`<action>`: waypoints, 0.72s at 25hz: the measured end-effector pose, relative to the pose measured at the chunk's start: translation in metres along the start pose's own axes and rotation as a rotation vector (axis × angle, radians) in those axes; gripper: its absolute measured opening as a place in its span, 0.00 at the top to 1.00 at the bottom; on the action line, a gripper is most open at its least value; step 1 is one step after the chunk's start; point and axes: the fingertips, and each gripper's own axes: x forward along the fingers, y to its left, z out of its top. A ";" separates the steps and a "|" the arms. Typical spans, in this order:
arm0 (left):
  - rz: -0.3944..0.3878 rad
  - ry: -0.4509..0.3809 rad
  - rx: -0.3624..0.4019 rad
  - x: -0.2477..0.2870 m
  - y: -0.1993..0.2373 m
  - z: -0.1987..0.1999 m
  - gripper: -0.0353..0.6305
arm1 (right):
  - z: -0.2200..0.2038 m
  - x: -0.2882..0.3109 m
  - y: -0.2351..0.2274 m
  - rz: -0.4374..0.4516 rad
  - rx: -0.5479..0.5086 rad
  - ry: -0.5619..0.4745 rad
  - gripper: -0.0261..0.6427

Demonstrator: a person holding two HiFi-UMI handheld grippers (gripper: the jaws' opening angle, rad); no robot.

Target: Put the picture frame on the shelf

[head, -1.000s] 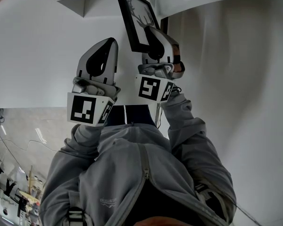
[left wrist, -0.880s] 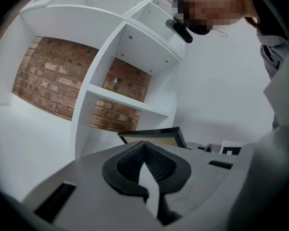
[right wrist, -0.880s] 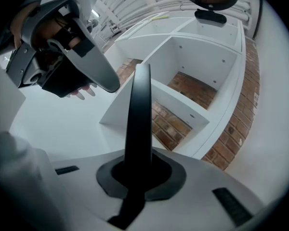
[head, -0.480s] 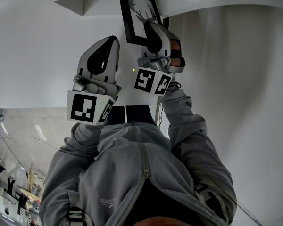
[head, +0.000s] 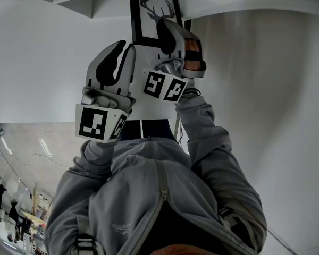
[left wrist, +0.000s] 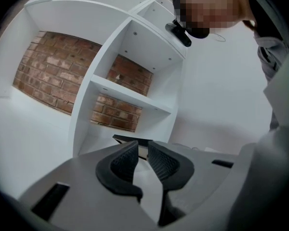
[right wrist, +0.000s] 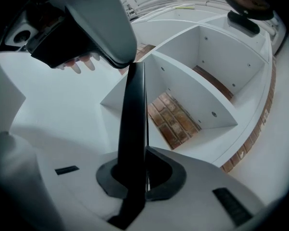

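As the scene is viewed from the head, a white shelf [left wrist: 130,93] with open compartments, backed by a brick wall [left wrist: 48,71], is seen ahead. The left gripper [head: 125,49] is raised just beside the picture frame [head: 149,17]. Its jaws have just been opening and are parted, with nothing gripped between them. The frame is clamped at its near edge by the right gripper [head: 167,31] and held up before the shelf. A thin black border is seen around a white print with dark antlers. The long axis is pointed away from the jaws, towards the shelf.
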 end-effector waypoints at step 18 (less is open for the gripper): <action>-0.027 0.098 0.048 0.021 0.018 -0.038 0.82 | -0.017 0.021 0.021 0.023 -0.068 0.054 0.91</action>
